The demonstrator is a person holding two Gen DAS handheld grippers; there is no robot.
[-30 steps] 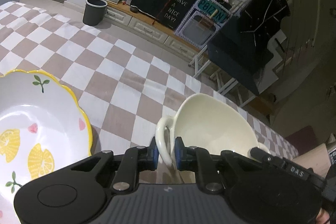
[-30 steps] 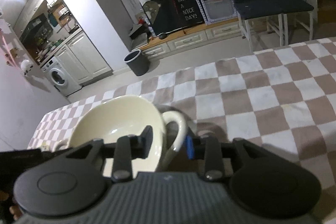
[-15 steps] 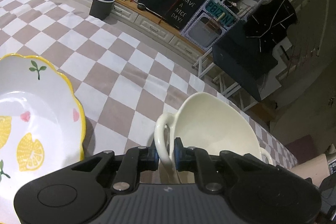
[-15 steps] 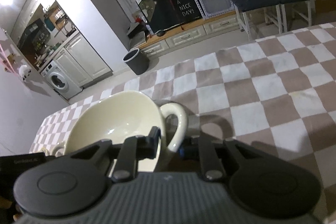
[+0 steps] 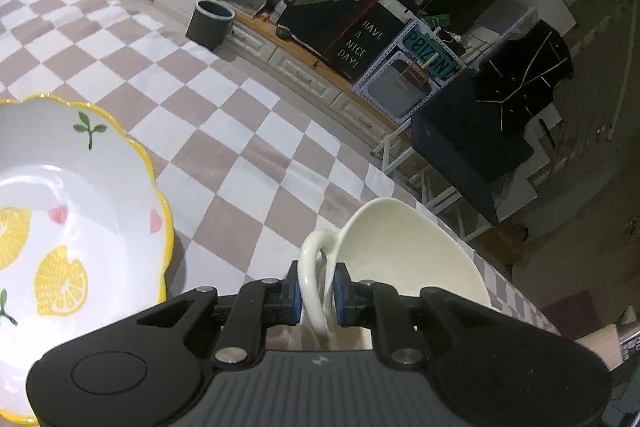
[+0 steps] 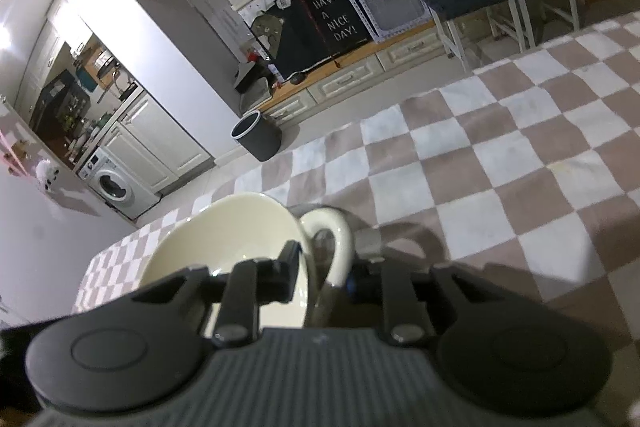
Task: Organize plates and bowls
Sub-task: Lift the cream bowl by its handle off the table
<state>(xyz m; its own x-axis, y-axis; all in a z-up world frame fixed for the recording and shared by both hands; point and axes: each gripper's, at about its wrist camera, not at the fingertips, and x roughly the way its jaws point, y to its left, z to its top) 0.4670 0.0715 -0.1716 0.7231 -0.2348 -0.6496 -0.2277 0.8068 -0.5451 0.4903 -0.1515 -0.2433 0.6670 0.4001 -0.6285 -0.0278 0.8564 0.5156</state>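
My left gripper [image 5: 316, 291] has its jaws clamped on one loop handle of the cream bowl [image 5: 408, 259]. My right gripper [image 6: 320, 277] holds the opposite handle; its jaws have just been closing, then eased slightly, handle between them. The bowl sits near the far edge of the checked counter [image 5: 248, 155]. The lemon-print plate [image 5: 60, 219] lies apart, toward the counter's left side.

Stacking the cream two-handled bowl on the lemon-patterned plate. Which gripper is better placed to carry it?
Probably left. The left gripper is shut on the cream two-handled bowl's handle, the yellow-rimmed lemon plate beside it. The right gripper's jaws straddle the other handle but just opened.
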